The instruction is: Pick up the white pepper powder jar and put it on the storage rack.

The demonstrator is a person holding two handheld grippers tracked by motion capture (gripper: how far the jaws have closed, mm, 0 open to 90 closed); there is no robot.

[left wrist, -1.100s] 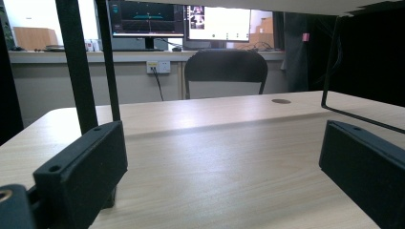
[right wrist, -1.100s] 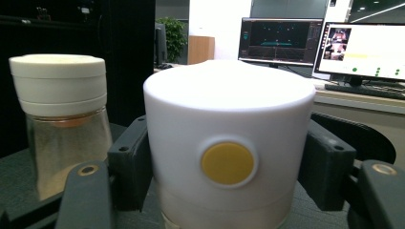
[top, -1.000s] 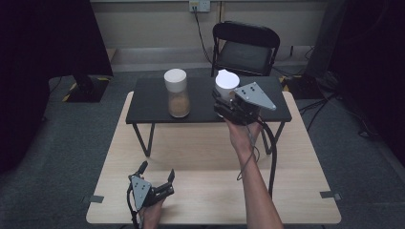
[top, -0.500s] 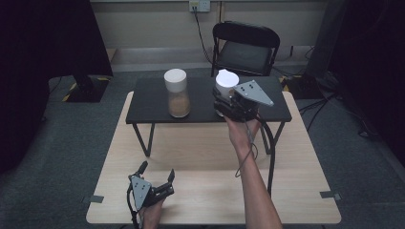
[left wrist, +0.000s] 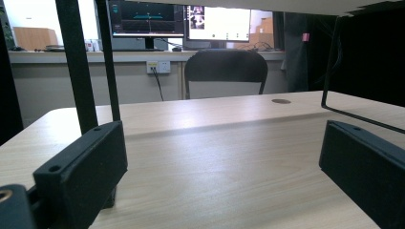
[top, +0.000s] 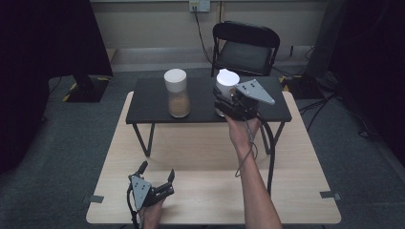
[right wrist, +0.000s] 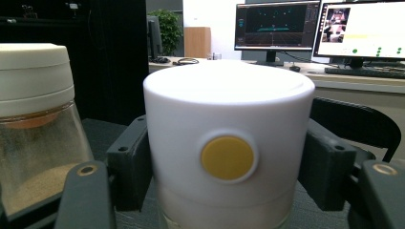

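The right gripper [top: 223, 102] is up on the black table [top: 153, 102], which stands on the far part of the wooden table [top: 200, 152]. Its 2 jaws sit on either side of the white-lidded jar [top: 226, 86] at the right of that black top. In the right gripper view the jar [right wrist: 228, 148] stands between the jaws, its white cap bearing 1 round yellow button [right wrist: 227, 158] that faces the camera. The pads [right wrist: 130, 164] lie right against the cap's sides and seem to press on it, though the contact line itself is hard to make out. The jar stands upright, and its foot seems to rest on the black top.

To the left of it, well apart in the high view, stands a second jar [top: 176, 93] with a cream lid and brown powder filling its lower part; in the right gripper view it [right wrist: 36, 119] shows at the left edge.

The left gripper [top: 155, 183] rests low on the near left part of the wooden table, held in the person's left hand [top: 152, 214]. Its jaws are spread wide with nothing between them; the left gripper view looks across bare wood [left wrist: 215, 157] toward the black table's legs [left wrist: 79, 67].

A black folding chair [top: 246, 47] stands beyond the tables at the far side.
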